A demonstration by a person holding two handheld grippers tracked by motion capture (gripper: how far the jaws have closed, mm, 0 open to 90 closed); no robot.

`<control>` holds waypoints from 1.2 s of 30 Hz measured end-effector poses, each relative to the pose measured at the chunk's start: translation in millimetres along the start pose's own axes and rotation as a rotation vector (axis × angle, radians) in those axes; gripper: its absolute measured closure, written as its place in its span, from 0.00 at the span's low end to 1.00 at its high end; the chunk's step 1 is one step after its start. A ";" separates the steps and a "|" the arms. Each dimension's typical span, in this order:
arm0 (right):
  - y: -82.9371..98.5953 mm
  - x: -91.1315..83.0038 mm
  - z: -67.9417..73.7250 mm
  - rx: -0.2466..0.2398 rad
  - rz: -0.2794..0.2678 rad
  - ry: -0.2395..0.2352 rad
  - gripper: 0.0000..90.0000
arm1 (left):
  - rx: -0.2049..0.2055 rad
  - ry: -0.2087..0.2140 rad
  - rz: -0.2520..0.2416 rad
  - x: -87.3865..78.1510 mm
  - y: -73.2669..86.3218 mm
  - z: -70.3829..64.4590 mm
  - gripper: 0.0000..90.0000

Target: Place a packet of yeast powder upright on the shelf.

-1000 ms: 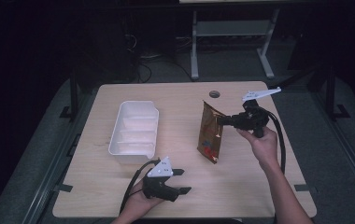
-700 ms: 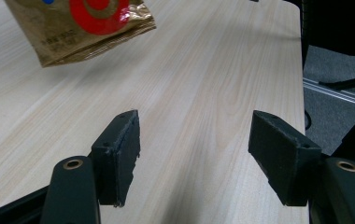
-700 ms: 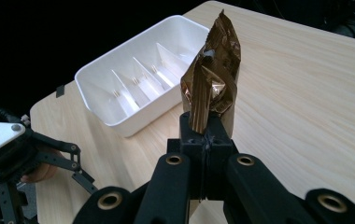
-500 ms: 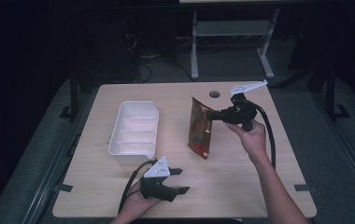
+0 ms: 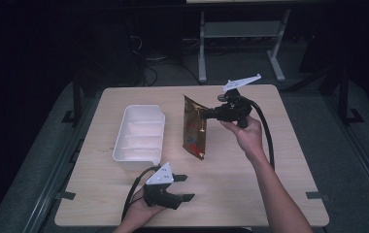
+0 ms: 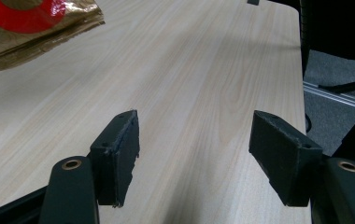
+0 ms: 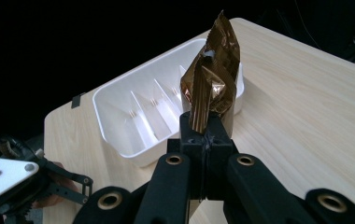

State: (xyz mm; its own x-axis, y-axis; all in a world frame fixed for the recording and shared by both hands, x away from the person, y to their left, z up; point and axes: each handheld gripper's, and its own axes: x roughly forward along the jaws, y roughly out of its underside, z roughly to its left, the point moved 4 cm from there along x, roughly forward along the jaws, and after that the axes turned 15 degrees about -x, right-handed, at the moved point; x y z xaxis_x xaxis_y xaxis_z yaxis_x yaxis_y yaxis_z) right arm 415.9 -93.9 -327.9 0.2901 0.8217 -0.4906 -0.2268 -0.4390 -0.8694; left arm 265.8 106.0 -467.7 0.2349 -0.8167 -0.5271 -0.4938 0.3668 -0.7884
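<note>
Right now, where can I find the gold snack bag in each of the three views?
High view: the gold snack bag hangs at table centre, right of the white tray, pinched by the right gripper.
Left gripper view: its crumpled corner lies at top left.
Right gripper view: the bag rises between the shut jaws, at centre.
Shared landmark: the wooden table.

A pale wood-grain bench (image 5: 279, 160) stands in a dim room on grey carpeted floor (image 5: 352, 160), with a grey metal frame stand (image 5: 241, 34) and dark cables (image 5: 148, 58) in the darkness behind it.
</note>
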 end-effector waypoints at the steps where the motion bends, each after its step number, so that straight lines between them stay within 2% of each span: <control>1: -1.7 1.1 0.0 -0.002 -0.001 -0.002 0.99 | 0.000 0.000 0.000 0.0 0.0 0.0 0.36; 11: -21.1 18.1 -2.2 -0.024 -0.013 -0.027 0.99 | -0.005 0.003 -0.009 -3.0 0.2 2.7 0.36; 22: -42.2 44.6 -5.9 -0.046 -0.015 -0.060 0.99 | -0.010 0.001 -0.016 -6.1 0.7 5.2 0.36; 36: -62.1 65.8 -9.7 -0.066 -0.020 -0.070 0.99 | -0.015 0.001 -0.029 -10.4 0.6 7.5 0.36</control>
State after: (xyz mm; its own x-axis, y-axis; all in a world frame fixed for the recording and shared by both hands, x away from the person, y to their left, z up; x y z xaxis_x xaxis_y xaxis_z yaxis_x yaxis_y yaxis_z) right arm 458.1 -16.1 -306.7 0.2280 0.8529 -0.4697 -0.1592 -0.4433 -0.8821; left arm 269.3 118.0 -465.0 0.2485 -0.8272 -0.5040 -0.4994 0.3364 -0.7984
